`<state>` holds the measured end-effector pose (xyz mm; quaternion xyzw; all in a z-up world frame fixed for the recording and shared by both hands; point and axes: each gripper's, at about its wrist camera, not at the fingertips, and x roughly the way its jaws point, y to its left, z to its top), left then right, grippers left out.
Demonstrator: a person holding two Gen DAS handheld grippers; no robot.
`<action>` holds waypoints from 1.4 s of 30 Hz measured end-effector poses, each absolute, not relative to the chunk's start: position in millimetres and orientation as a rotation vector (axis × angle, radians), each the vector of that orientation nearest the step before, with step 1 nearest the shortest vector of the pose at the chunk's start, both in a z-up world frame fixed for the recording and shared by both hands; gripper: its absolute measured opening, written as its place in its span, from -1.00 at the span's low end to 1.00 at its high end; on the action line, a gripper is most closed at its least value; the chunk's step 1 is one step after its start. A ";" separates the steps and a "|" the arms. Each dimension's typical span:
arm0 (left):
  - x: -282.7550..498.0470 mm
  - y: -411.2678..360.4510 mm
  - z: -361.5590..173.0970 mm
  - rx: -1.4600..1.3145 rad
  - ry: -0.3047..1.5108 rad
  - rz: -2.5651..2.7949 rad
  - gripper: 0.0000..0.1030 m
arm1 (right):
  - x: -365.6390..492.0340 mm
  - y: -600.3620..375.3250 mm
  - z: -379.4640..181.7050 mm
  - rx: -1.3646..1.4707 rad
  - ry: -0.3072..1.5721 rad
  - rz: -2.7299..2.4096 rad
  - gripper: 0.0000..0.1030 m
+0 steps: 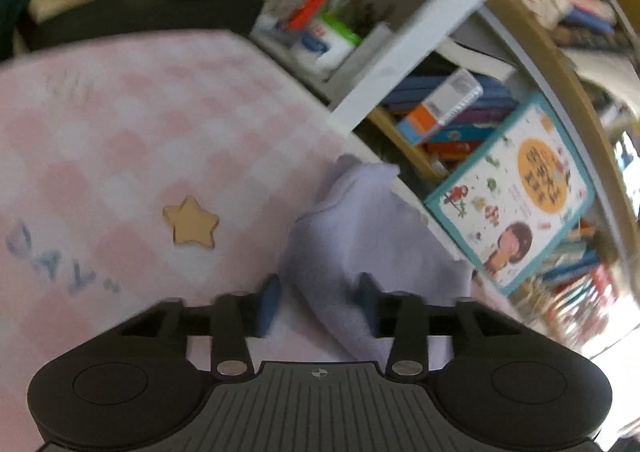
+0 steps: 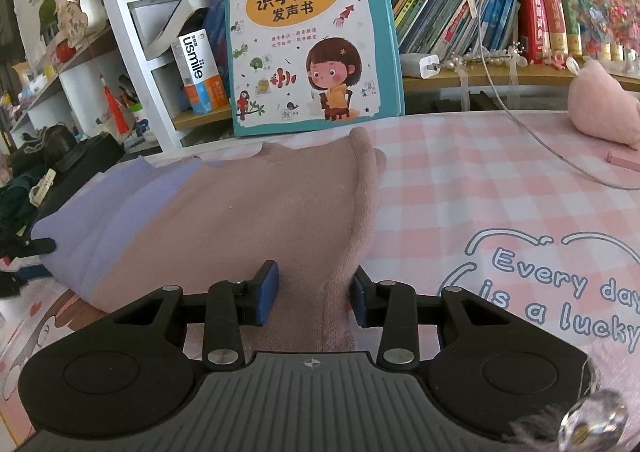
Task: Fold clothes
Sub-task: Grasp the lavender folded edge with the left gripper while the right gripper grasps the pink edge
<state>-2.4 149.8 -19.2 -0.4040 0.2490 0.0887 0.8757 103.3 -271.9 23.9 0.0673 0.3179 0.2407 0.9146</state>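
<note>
Right gripper [image 2: 312, 294]: fingers pinching pink garment [image 2: 260, 212] fold, lower centre. Left gripper [image 1: 316, 300]: fingers parted around lilac edge [image 1: 360, 220], no grip. Close left squarely, lift both evenly.

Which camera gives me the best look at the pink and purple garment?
Right wrist: the garment lies spread sharp across the checked tablecloth. Left wrist is blurred and shows only its bunched purple end.

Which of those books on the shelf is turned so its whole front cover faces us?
The teal-bordered picture book with the cartoon girl, leaning upright at the table's far edge. The other books stand in rows showing only spines.
</note>
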 end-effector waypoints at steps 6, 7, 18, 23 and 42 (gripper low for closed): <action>13.7 143.3 -20.7 -0.808 0.492 0.208 -0.17 | 103.3 -270.6 23.8 0.138 0.656 0.499 -0.32; 16.6 142.4 -21.6 -0.796 0.496 0.211 -0.46 | 103.0 -270.1 23.9 0.137 0.656 0.499 -0.32; 3.3 134.7 16.3 -0.577 0.353 0.123 -0.80 | 100.7 -246.8 25.4 0.122 0.646 0.505 -0.35; 4.0 176.2 -3.1 -0.712 0.447 0.171 -0.80 | 107.3 -209.0 29.5 0.045 0.625 0.504 -0.35; 22.4 194.8 -31.5 -0.884 0.391 0.255 -0.28 | 120.7 -178.3 24.5 0.046 0.627 0.571 -0.35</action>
